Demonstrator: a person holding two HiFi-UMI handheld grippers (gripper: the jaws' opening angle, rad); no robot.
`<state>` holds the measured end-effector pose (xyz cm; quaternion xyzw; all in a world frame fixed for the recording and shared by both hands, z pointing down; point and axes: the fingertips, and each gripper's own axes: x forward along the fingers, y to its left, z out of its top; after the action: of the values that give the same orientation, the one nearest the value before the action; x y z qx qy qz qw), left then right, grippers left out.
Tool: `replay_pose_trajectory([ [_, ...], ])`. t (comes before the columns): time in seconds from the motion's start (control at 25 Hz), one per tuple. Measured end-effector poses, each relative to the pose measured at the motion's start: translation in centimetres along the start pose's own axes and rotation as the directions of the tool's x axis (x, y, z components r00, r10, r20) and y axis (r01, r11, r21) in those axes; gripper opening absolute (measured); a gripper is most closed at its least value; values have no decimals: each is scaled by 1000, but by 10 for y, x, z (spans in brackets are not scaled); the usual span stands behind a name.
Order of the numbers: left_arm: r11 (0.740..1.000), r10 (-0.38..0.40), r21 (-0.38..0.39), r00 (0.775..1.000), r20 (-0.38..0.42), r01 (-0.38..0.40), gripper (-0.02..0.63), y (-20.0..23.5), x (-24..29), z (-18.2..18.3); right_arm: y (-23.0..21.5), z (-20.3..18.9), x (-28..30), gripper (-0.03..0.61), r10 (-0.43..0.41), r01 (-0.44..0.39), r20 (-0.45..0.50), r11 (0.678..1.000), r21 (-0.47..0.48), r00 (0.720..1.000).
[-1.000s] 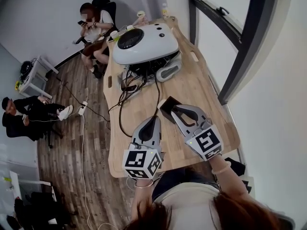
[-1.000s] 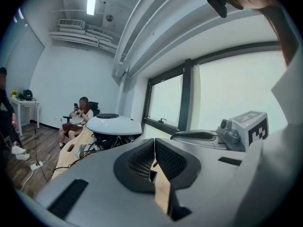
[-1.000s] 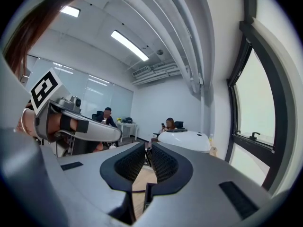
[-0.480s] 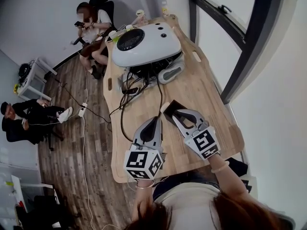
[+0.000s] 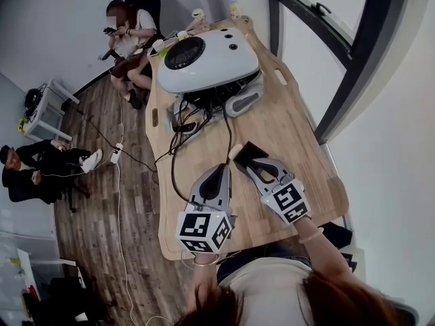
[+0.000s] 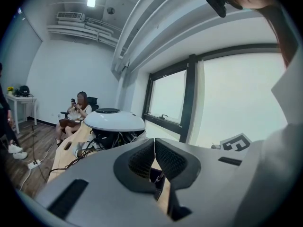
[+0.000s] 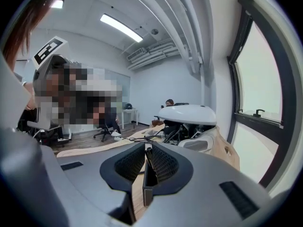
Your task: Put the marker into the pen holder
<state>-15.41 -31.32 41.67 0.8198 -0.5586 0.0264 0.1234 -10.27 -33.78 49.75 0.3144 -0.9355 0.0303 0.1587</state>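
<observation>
On the wooden table (image 5: pixel 289 124) stands a black square pen holder (image 5: pixel 253 150), directly at the tips of my right gripper (image 5: pixel 249 163). That gripper (image 7: pixel 146 148) is shut on a thin dark marker (image 7: pixel 146 159), whose pale end (image 5: pixel 234 152) pokes out beside the holder's left corner. Below the jaws, the right gripper view shows the holder (image 7: pixel 147 193) as a dark box. My left gripper (image 5: pixel 219 171) hovers just left of it, shut and empty (image 6: pixel 154 143). In the left gripper view, a thin slanted stick (image 6: pixel 161 176) crosses the dark holder (image 6: pixel 152 175).
A large white domed device (image 5: pixel 207 60) with a tangle of black cables (image 5: pixel 197 117) fills the far half of the table. People sit on chairs (image 5: pixel 126 32) beyond the table and at the left (image 5: pixel 34 165). A dark window frame (image 5: pixel 353 60) runs along the right.
Hardly anything has changed: the right gripper has stayed shut at the pen holder, edging slightly along it. The left gripper has held its place.
</observation>
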Motion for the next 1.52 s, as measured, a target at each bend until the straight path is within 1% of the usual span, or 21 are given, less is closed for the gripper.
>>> replay_pose_trajectory([
  [0.32,1000,6,-9,1000,-10,-6,20,6,4,-5,-2,-26,12,69,7,-5,-75,1000,28,997],
  [0.52,1000,15,-20,1000,-10,-15,20,13,4,-4,-3,-34,19,69,6,-1,-113,999,45,994],
  [1.24,999,11,-33,1000,-25,-12,21,17,8,-12,-2,-58,27,72,16,1,-214,997,79,977],
  [1.52,999,6,-39,999,-31,-7,21,15,6,-15,-2,-63,25,74,12,8,-229,996,87,973],
])
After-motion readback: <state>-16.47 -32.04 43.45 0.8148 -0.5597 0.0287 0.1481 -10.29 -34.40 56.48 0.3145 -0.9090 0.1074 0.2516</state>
